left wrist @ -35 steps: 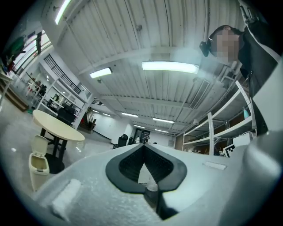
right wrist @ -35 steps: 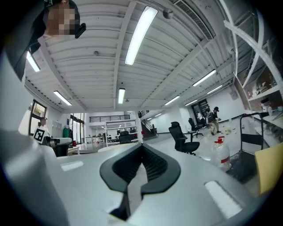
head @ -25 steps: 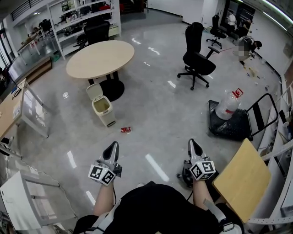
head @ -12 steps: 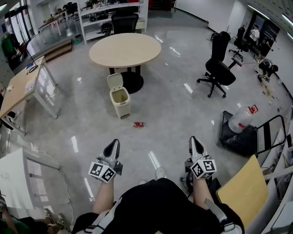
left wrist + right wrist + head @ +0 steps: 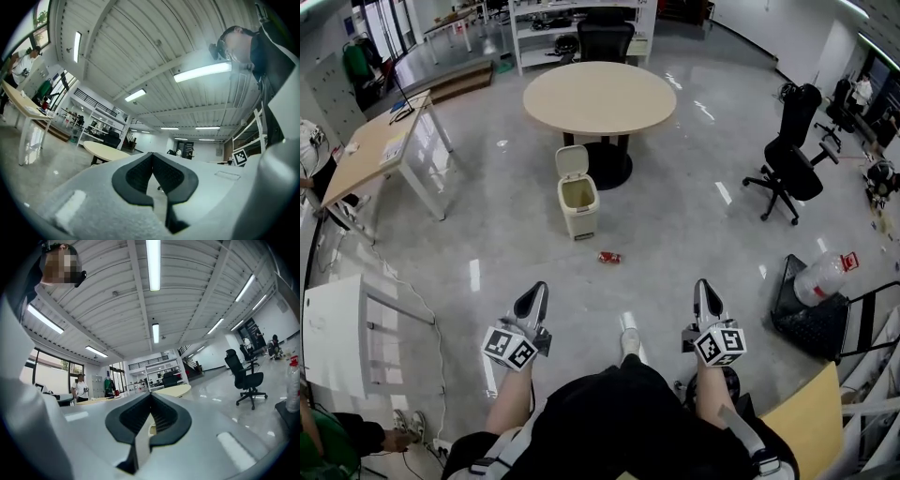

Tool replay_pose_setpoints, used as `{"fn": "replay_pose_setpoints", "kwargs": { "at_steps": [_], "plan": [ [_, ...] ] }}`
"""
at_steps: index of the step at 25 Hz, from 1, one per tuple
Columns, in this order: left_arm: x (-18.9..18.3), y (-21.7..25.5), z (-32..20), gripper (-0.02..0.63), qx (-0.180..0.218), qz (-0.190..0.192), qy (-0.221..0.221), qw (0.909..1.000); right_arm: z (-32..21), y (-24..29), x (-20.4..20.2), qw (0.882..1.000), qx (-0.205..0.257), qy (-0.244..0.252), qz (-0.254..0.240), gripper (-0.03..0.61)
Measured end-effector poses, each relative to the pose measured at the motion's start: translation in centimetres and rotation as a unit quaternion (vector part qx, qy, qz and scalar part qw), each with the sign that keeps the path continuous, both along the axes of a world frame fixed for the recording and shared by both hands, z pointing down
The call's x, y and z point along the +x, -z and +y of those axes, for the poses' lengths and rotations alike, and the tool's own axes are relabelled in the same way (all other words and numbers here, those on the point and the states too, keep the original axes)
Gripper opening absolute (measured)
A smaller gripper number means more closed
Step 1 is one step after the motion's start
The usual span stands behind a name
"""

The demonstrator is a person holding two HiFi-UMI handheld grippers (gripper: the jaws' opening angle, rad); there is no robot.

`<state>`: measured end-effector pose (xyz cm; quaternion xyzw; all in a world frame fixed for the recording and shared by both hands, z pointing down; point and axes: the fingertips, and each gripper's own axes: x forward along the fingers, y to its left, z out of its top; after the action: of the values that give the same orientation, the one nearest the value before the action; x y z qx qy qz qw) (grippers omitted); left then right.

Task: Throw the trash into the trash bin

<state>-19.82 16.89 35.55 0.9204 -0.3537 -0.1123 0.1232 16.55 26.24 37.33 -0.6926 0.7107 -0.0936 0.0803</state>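
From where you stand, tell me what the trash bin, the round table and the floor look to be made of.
The trash bin: likely plastic, cream, smooth matte moulded walls and flip lid.
The round table: probably wood laminate top, pale, on a dark base.
The floor: polished concrete or similar, grey, glossy with lamp reflections.

The person wears a black top (image 5: 619, 417), with pale grey straps (image 5: 504, 452) running over both shoulders. One white shoe (image 5: 628, 339) shows below its hem. The left gripper (image 5: 535, 288) and the right gripper (image 5: 701, 284) match each other. Each has a light grey, smooth plastic body that tapers to a pointed tip. Each also bears a white marker cube (image 5: 508, 351) printed with black square patterns. Seen close in the left gripper view, the black pads (image 5: 136, 176) are ribbed and set into the grey shell. The right gripper's pads (image 5: 164, 417) look the same.
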Motion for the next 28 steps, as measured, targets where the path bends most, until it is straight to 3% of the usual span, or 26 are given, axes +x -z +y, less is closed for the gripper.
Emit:
{"fn": "replay_pose_setpoints", "kwargs": {
  "at_steps": [5, 15, 23, 28],
  "plan": [
    [2.4, 0.9, -4.2, 0.0, 0.012, -0.013, 0.023, 0.9996, -6.6, 0.4, 2.3, 0.999, 0.02, 0.034, 0.0, 0.006],
    [9.9, 0.7, -11.8, 0.0, 0.009, -0.033, 0.038, 0.9987, -16.2, -1.2, 11.5, 0.999, 0.018, 0.041, -0.015, 0.006],
    [13.8, -0.5, -15.4, 0.0, -0.025, -0.043, 0.048, 0.9976, -20.1, -2.7, 14.5, 0.998, -0.008, 0.055, -0.025, 0.006],
    [13.9, -1.7, -18.1, 0.001, -0.024, -0.06, 0.046, 0.9969, -22.7, -4.9, 13.9, 0.997, -0.035, 0.063, -0.027, 0.006]
  ]
}}
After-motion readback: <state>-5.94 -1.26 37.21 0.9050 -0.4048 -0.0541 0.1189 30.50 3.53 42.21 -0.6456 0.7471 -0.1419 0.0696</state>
